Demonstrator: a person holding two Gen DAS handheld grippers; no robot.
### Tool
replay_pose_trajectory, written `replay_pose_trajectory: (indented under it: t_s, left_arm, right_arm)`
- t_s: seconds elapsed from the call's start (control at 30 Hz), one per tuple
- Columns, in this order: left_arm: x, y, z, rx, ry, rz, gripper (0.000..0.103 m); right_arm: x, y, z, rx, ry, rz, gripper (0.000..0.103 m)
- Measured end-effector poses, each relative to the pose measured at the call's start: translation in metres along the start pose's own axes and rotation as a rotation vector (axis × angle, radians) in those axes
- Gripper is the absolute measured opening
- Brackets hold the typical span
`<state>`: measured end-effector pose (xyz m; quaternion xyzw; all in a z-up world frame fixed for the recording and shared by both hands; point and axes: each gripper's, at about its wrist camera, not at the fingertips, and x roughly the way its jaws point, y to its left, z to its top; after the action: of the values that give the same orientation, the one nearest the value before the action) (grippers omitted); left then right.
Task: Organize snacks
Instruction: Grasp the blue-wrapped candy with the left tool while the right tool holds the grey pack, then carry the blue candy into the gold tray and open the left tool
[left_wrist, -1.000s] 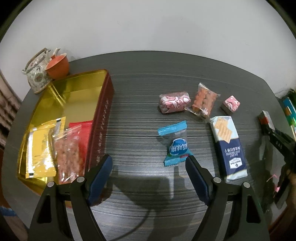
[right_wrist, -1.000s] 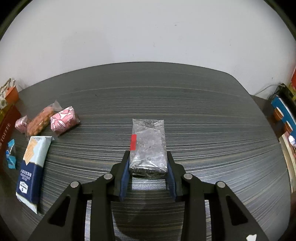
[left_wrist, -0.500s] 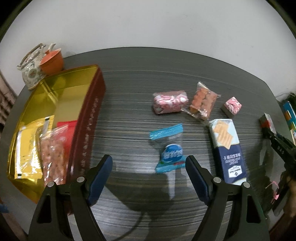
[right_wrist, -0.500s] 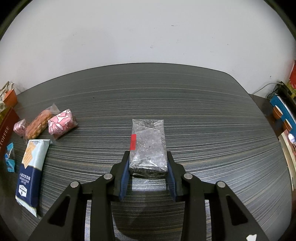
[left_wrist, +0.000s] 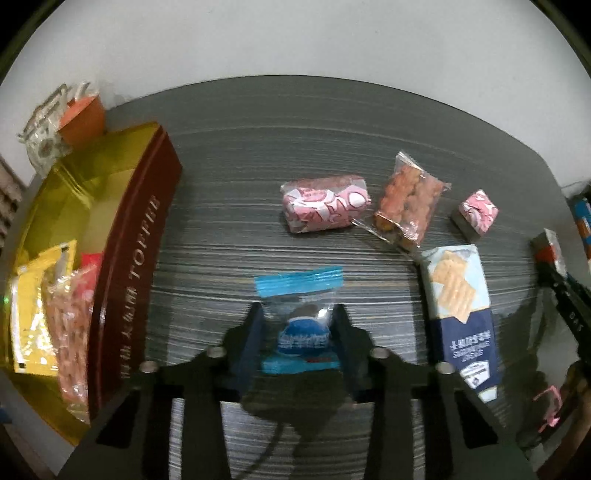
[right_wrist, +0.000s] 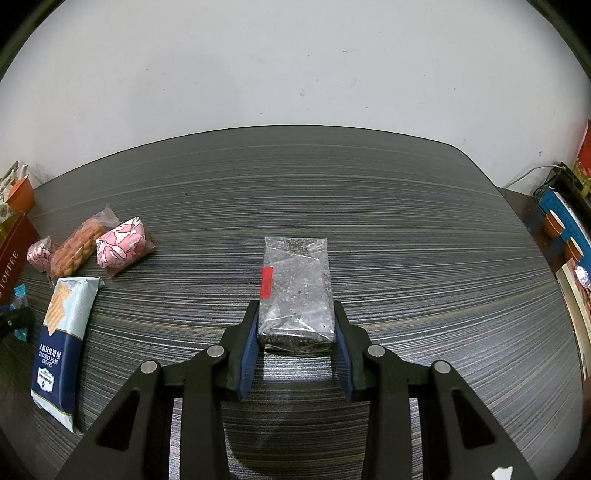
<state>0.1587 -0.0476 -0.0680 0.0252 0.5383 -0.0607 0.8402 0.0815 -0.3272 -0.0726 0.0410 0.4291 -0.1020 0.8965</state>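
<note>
Blue candy packet (left_wrist: 301, 334) at lower centre of the left wrist view, pinched between the closed-in jaws of the left gripper (left_wrist: 300, 332). To its left, maroon toffee tin (left_wrist: 138, 258) with gold lining, holding a yellow sachet (left_wrist: 31, 314) and a clear nut bag (left_wrist: 72, 332). Upper right: pink wrapped roll (left_wrist: 325, 208), orange cookie pack (left_wrist: 408, 201), small pink cube (left_wrist: 478, 212); cracker pack (left_wrist: 461, 314) at right. In the right wrist view, centre frame, dark seed bar (right_wrist: 295, 295) clamped in the right gripper (right_wrist: 295, 334), on the striped table (right_wrist: 424, 258).
</note>
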Motion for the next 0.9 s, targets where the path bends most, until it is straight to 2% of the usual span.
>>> replay_pose_trajectory:
  t_s: [0.37,0.6,0.9]
  left_arm:
    - [-0.013,0.001,-0.01,0.028,-0.02,0.002,0.03]
    - [-0.037,-0.01,-0.006,0.079,-0.085,0.014,0.03]
    - [-0.078,0.02,-0.004,0.105,-0.159,0.044,0.03]
  right_arm:
    - [-0.002,0.001,-0.001,0.001,-0.001,0.0,0.034]
    - [-0.002,0.001,-0.001,0.001,-0.001,0.0,0.034]
    - [-0.002,0.0,-0.001,0.001,-0.001,0.0,0.034]
